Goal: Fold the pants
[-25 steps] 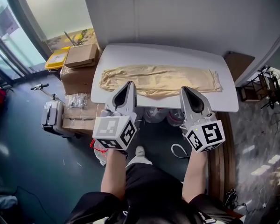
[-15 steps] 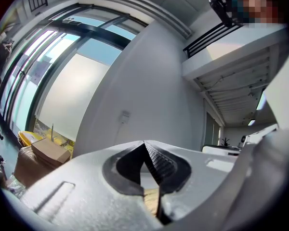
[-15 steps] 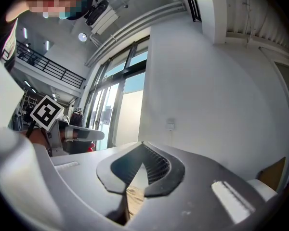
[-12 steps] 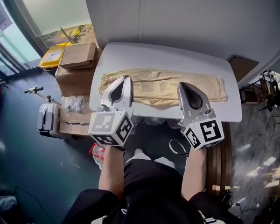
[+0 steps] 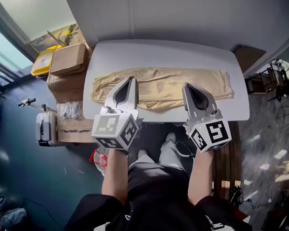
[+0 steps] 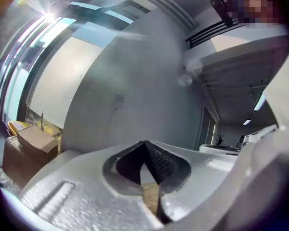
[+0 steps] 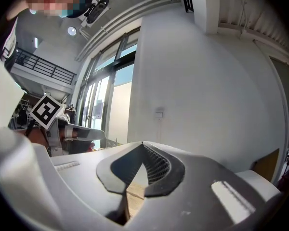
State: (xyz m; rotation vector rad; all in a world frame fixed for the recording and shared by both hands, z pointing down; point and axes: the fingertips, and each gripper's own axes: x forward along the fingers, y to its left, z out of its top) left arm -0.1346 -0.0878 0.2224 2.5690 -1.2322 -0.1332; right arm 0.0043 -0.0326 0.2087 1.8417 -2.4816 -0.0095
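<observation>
Your left gripper (image 5: 131, 81) and right gripper (image 5: 188, 88) are both closed and empty, apparently just above the near edge of the long beige cloth pants (image 5: 164, 83). Open both and pinch that edge evenly at matching points. The pants lie flat across the white rectangular table (image 5: 159, 54).

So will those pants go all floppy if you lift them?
Probably floppy: the pants lie limp and wrinkled on the table, so a lifted edge would likely sag. Probably light too; the cloth looks thin.
</observation>
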